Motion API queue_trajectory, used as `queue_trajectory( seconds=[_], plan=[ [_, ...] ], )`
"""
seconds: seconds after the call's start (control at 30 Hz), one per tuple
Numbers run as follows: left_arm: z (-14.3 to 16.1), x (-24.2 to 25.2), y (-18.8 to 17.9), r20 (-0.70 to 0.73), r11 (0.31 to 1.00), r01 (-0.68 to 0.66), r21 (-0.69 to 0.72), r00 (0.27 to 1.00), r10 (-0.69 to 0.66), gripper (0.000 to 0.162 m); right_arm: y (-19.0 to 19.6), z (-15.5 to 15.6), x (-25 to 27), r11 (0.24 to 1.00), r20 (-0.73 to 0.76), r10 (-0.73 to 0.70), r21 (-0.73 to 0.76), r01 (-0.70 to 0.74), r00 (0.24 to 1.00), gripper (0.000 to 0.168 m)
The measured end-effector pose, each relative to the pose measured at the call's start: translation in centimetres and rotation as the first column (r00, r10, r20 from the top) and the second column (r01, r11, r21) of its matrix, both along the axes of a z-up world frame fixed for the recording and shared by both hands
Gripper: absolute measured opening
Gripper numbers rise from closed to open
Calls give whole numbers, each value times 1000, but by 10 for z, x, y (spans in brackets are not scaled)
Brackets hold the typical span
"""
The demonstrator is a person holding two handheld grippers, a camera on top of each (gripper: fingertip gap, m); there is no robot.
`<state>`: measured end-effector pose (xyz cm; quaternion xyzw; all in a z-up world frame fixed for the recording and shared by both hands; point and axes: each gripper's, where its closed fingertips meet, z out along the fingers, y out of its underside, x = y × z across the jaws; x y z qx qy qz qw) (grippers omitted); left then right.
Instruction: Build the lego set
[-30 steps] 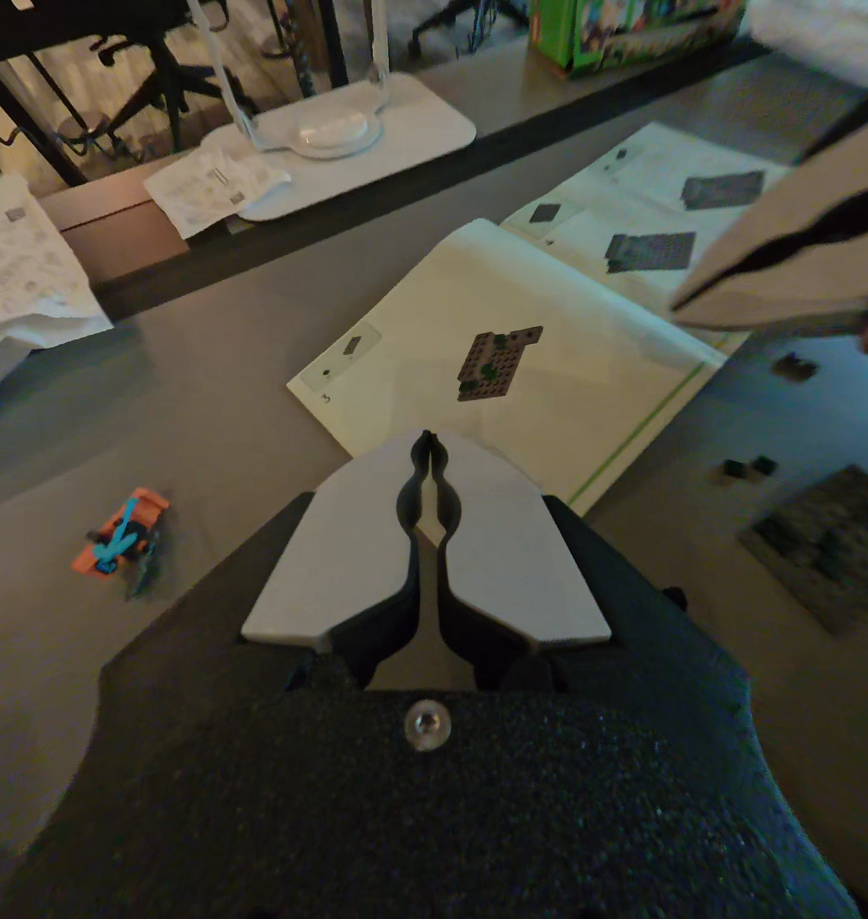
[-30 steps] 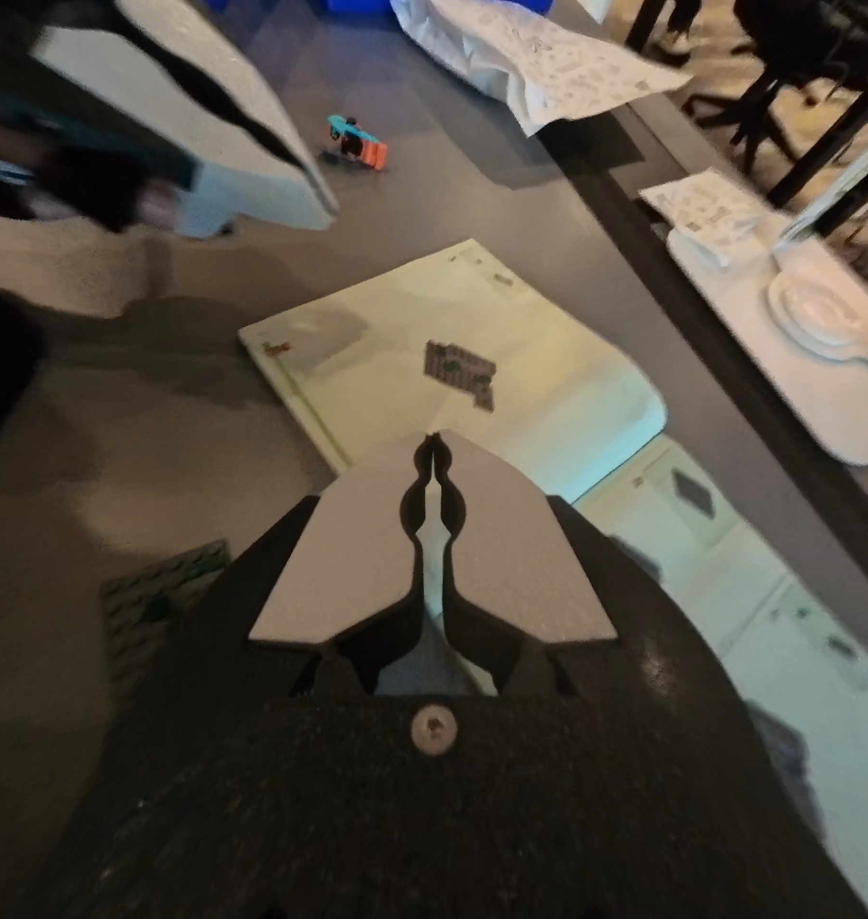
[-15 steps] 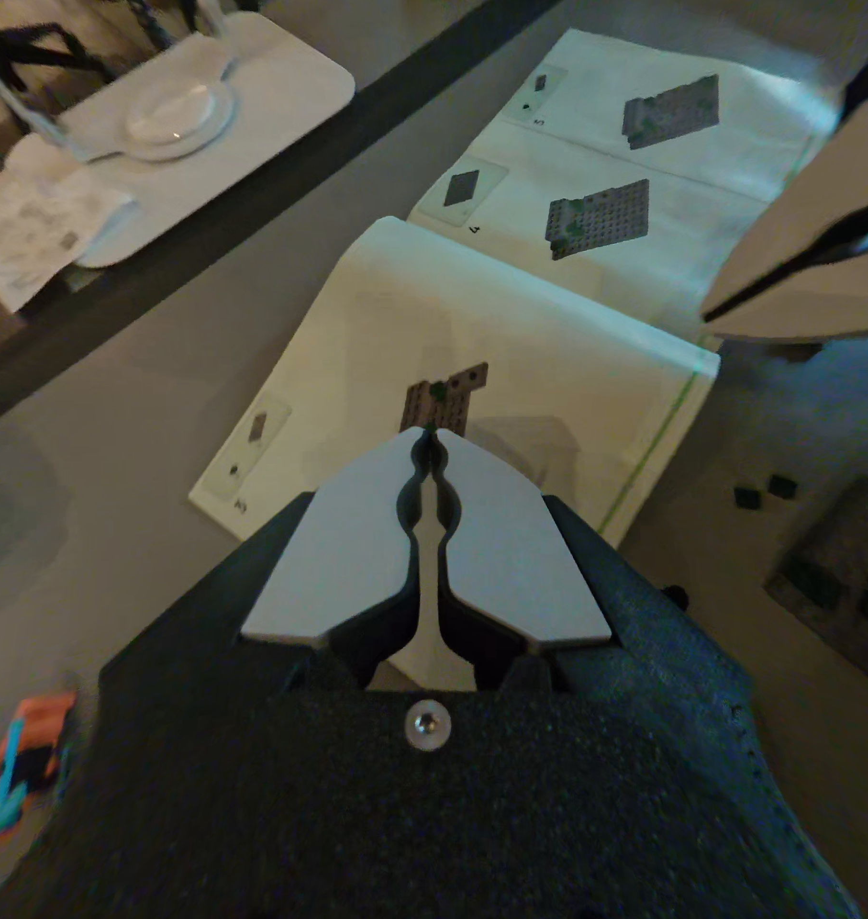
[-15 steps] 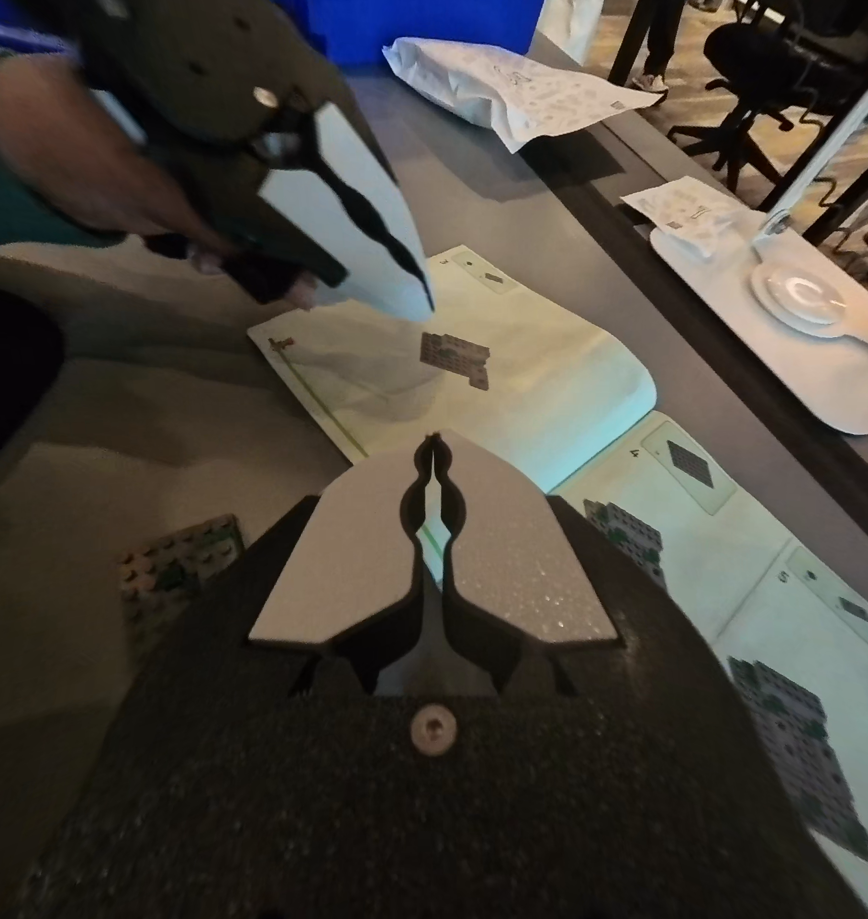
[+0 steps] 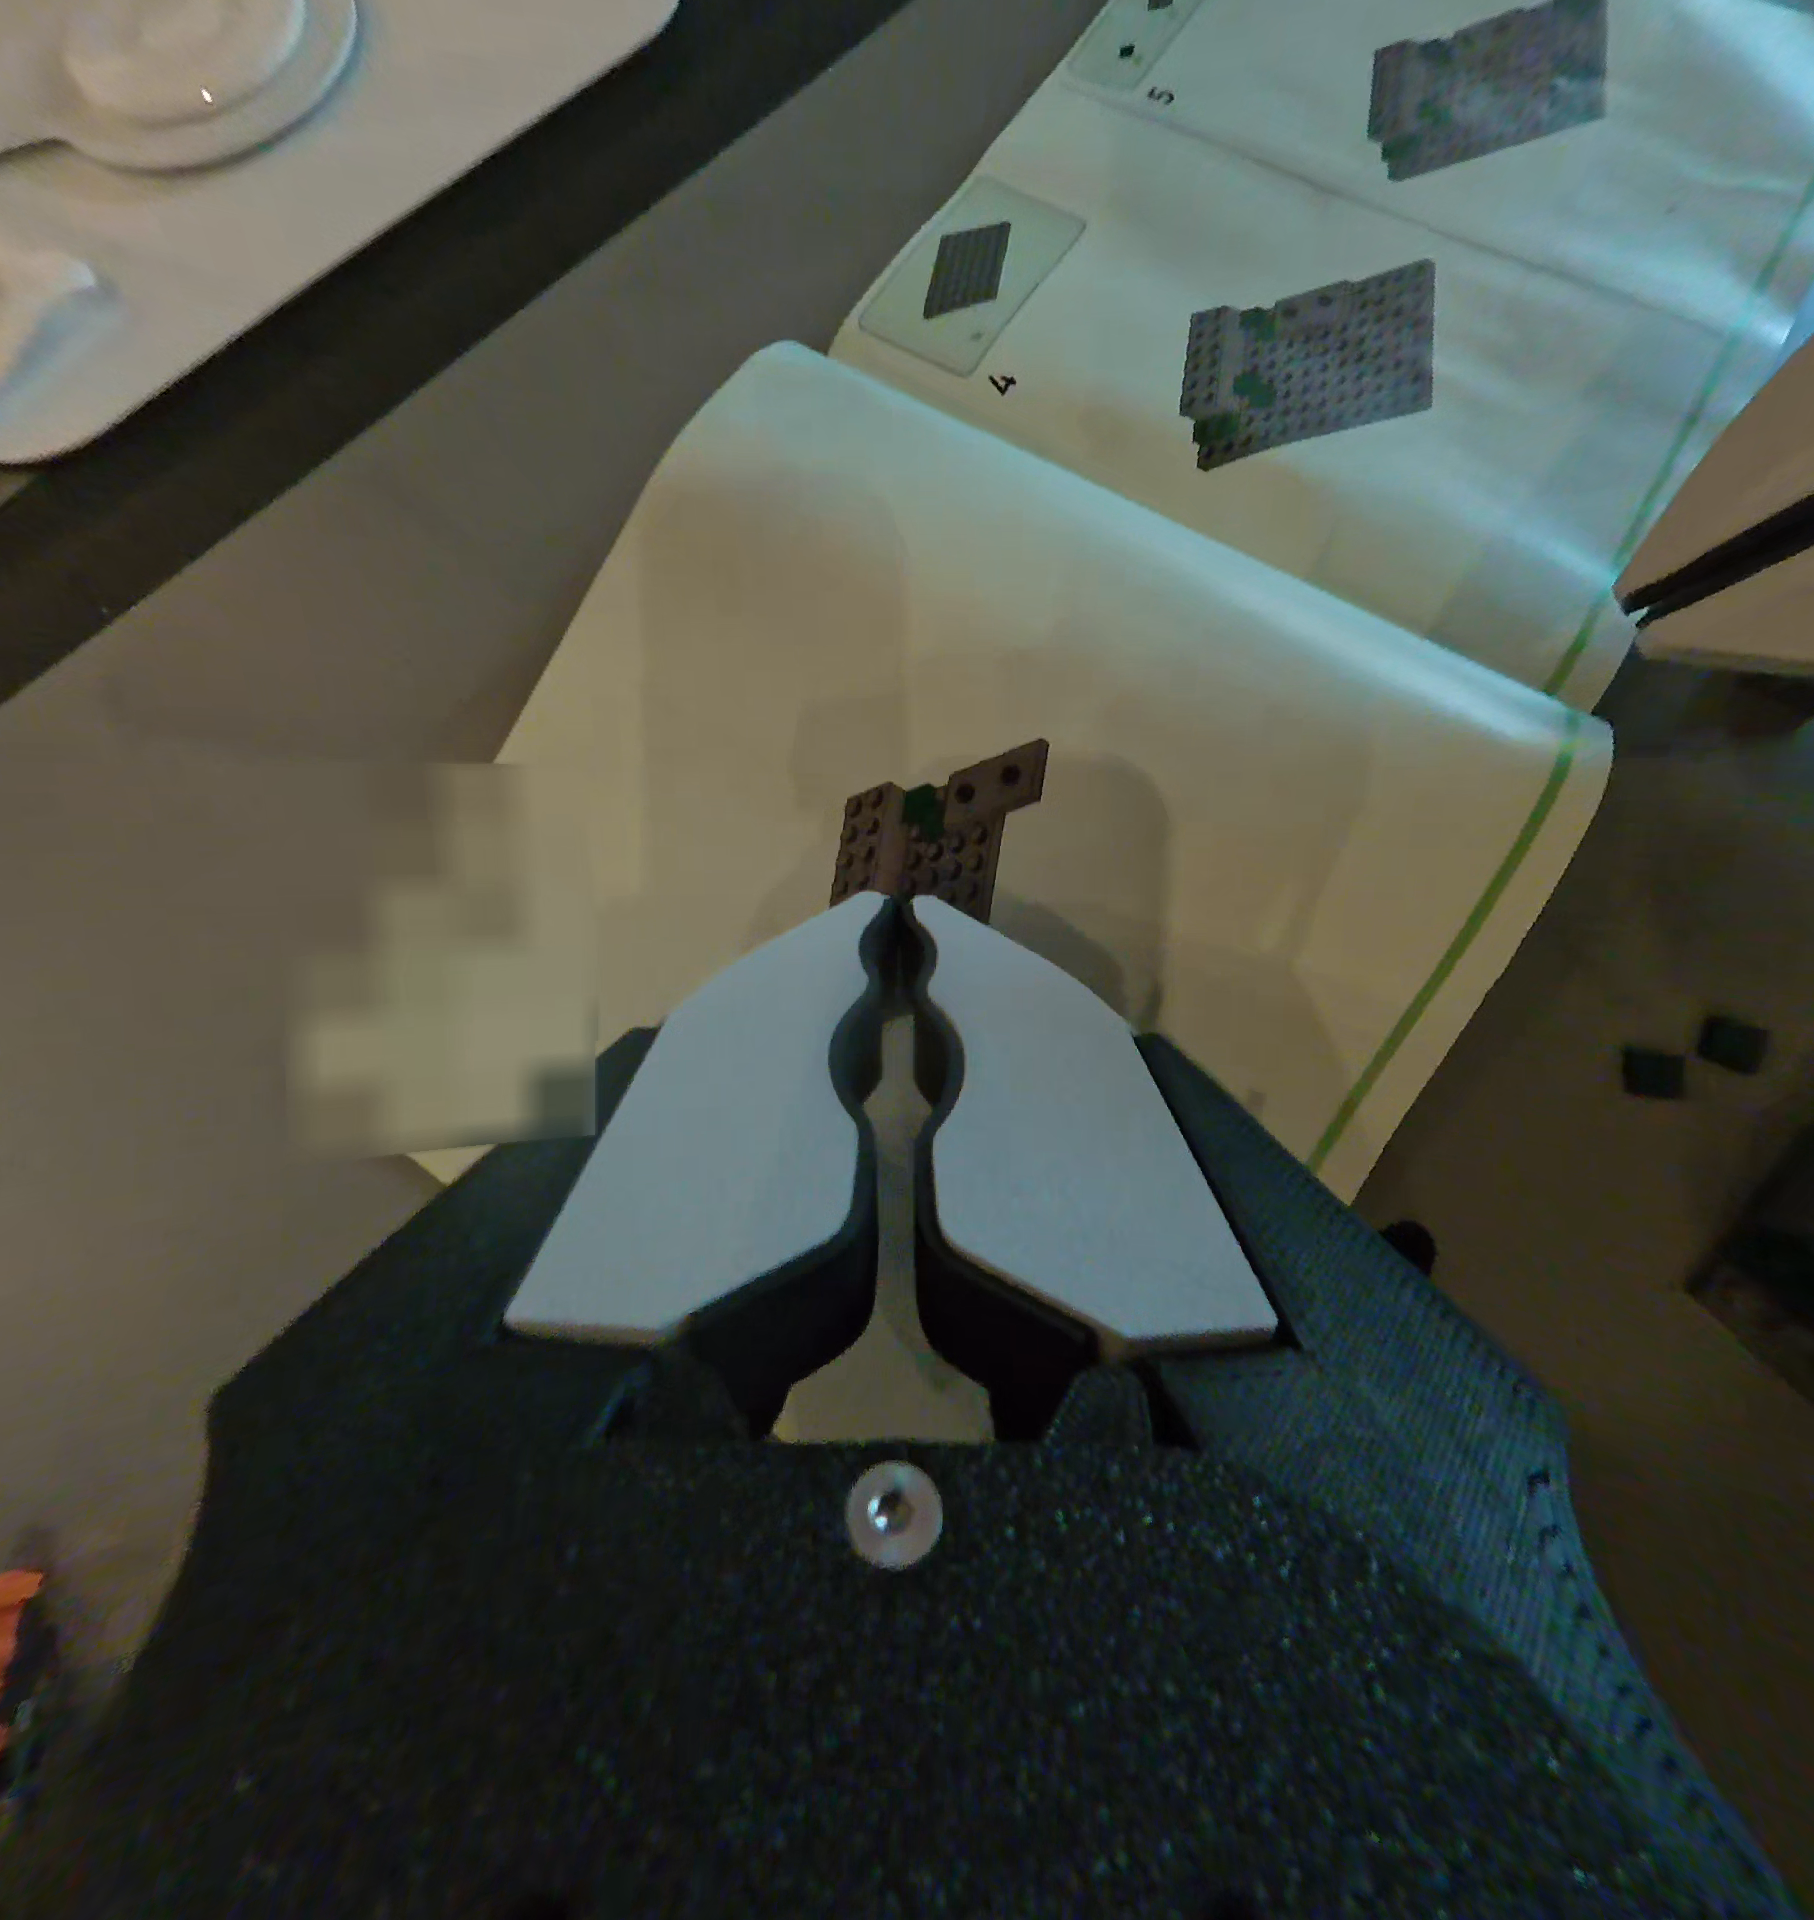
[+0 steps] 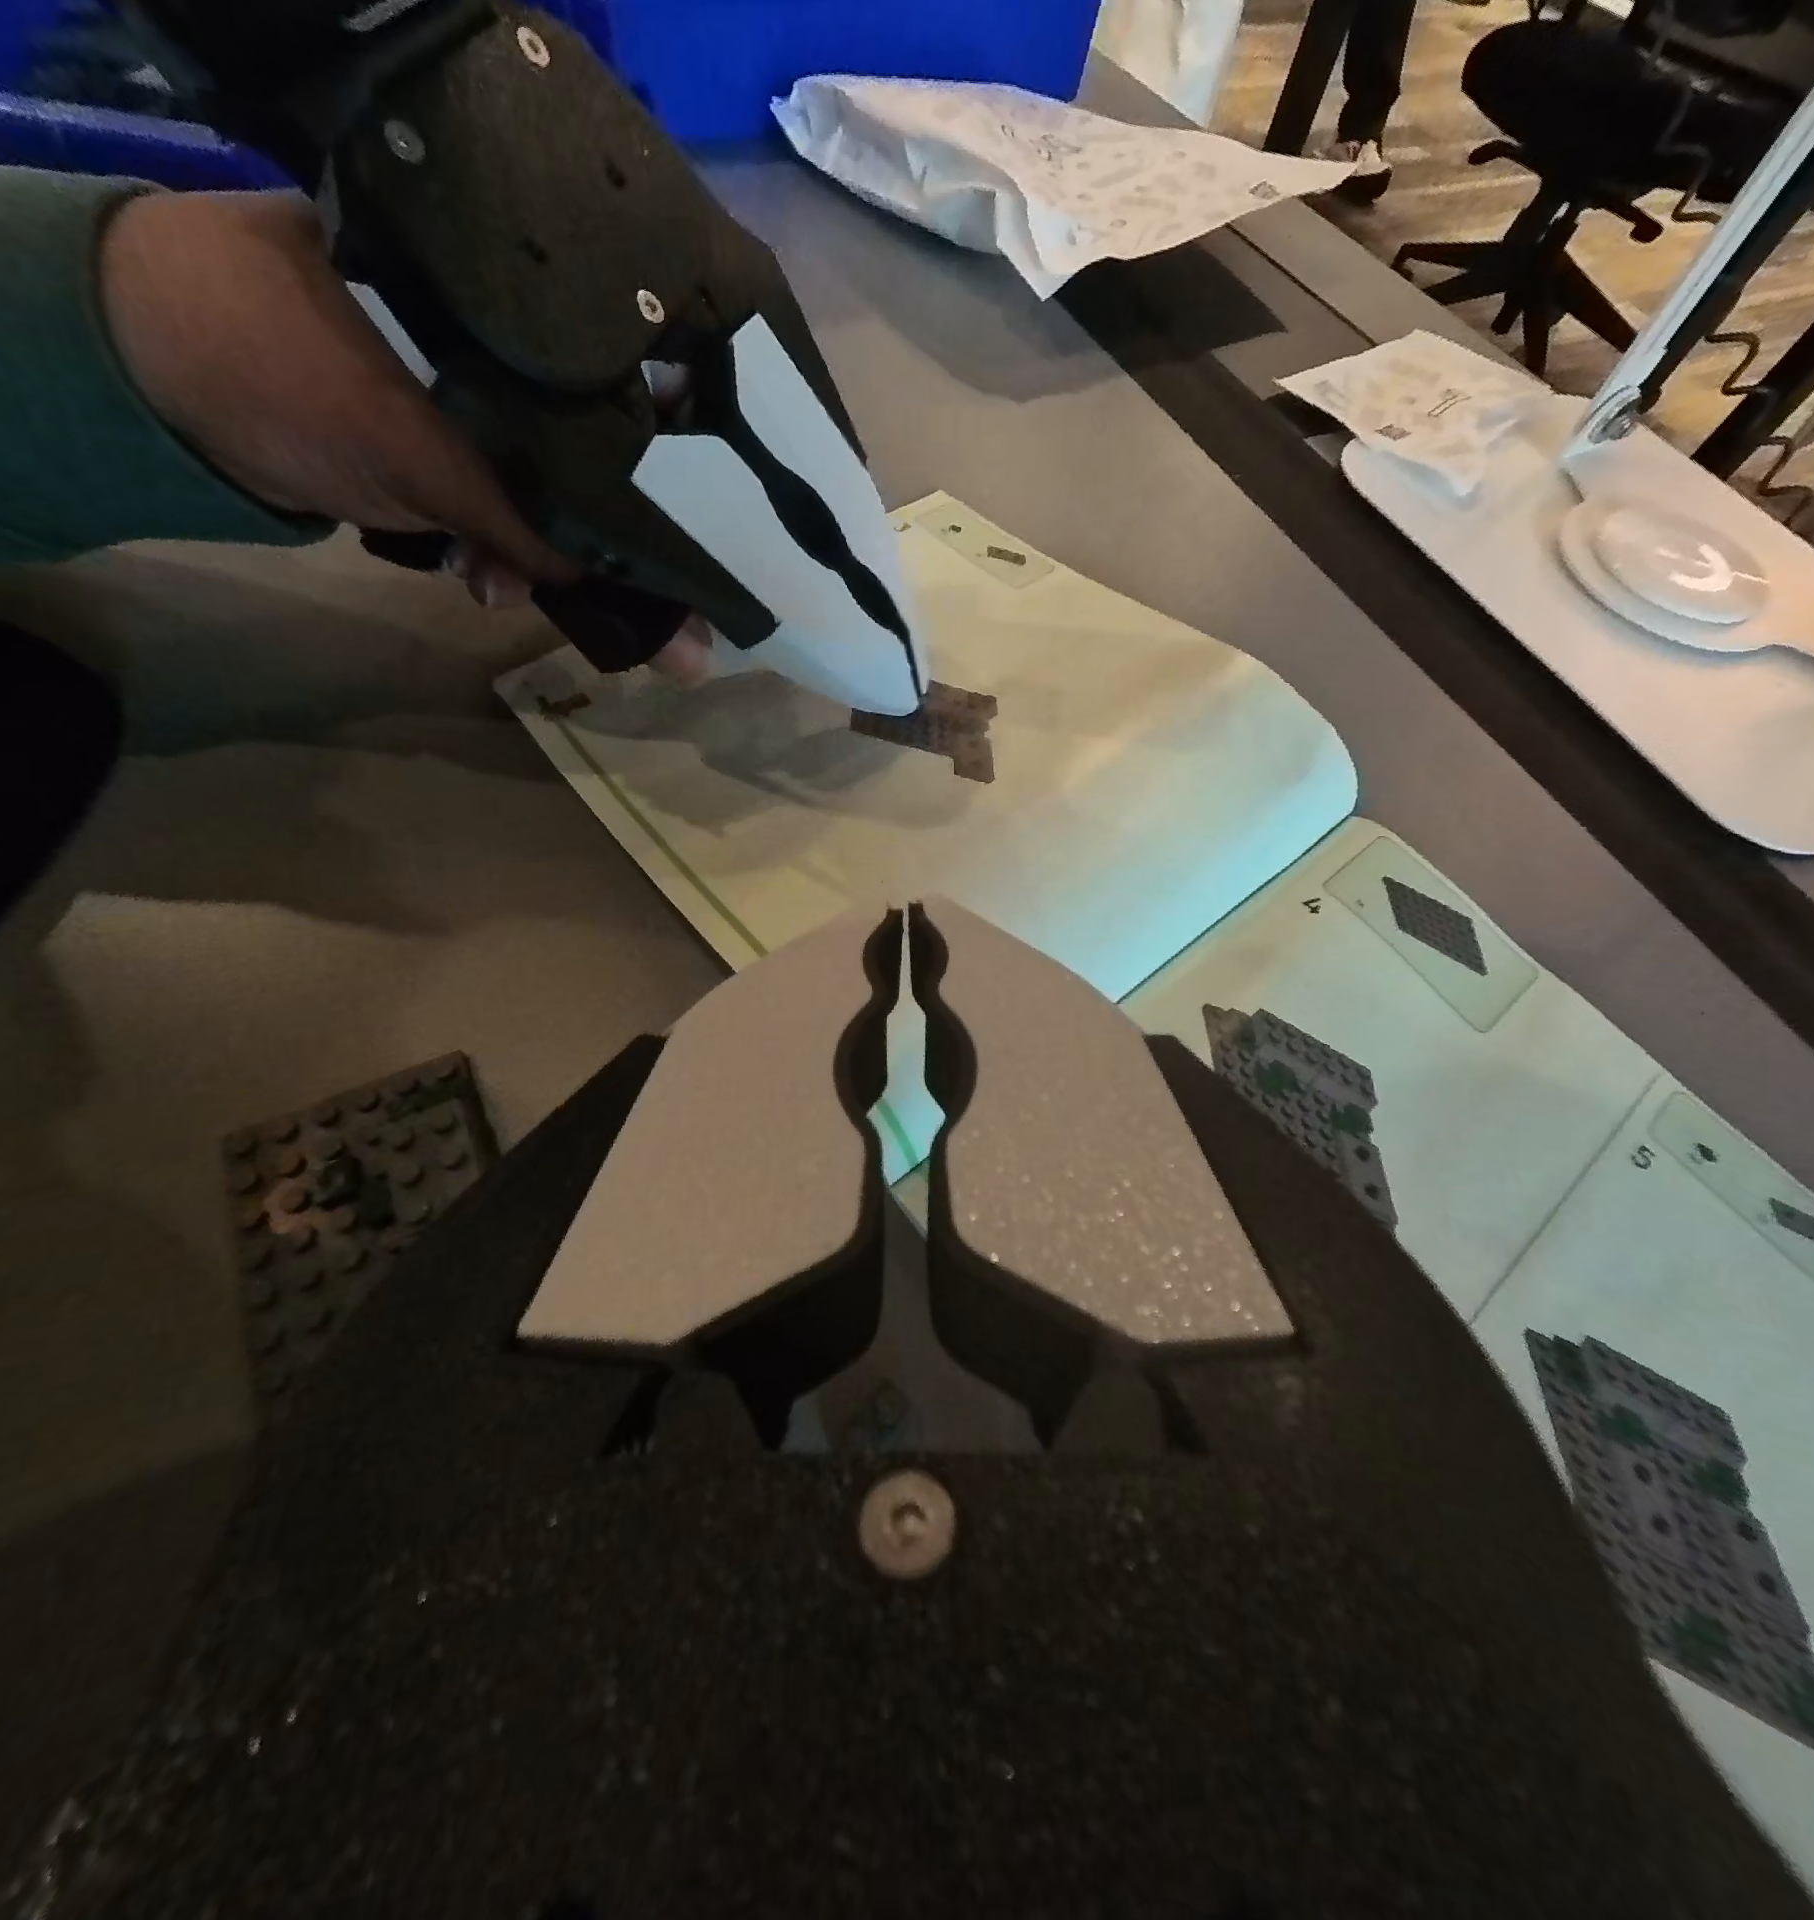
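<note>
In the left wrist view, the left tongs [image 5: 905, 906], closed and empty, point at the printed brown assembly [image 5: 936, 836] on the instruction booklet [image 5: 1090, 665].

In the right wrist view, the right tongs [image 6: 905, 912], nearly closed and empty, hover beside the real studded plate [image 6: 347, 1164] on the bench [image 6: 1038, 416]; a careless sweep could knock it.

Both views are dimly lit with a greenish-grey cast, and the brightest surface is the open instruction booklet [image 5: 1142, 644], on which a pale cyan sheen is seen along the curled page. Soft, spread shadows are thrown onto the page beneath the left gripper [image 6: 908, 694] in the right wrist view. Straight lines are bent toward the edges by the wide-angle lenses, the far background is rendered soft, and one mosaic patch is laid over the left wrist view.
</note>
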<state>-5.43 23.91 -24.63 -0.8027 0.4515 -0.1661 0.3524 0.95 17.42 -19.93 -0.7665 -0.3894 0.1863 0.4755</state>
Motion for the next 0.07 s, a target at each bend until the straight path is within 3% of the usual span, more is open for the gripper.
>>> queue_trajectory(
  seconds=[0.07],
  plan=[
    [-1, -1, -1, -8, 1000, 2, 6, 1000, -2, 0, 0, -1, 0, 1000, 0, 2, 0, -2, 1000, 1]
  ],
)
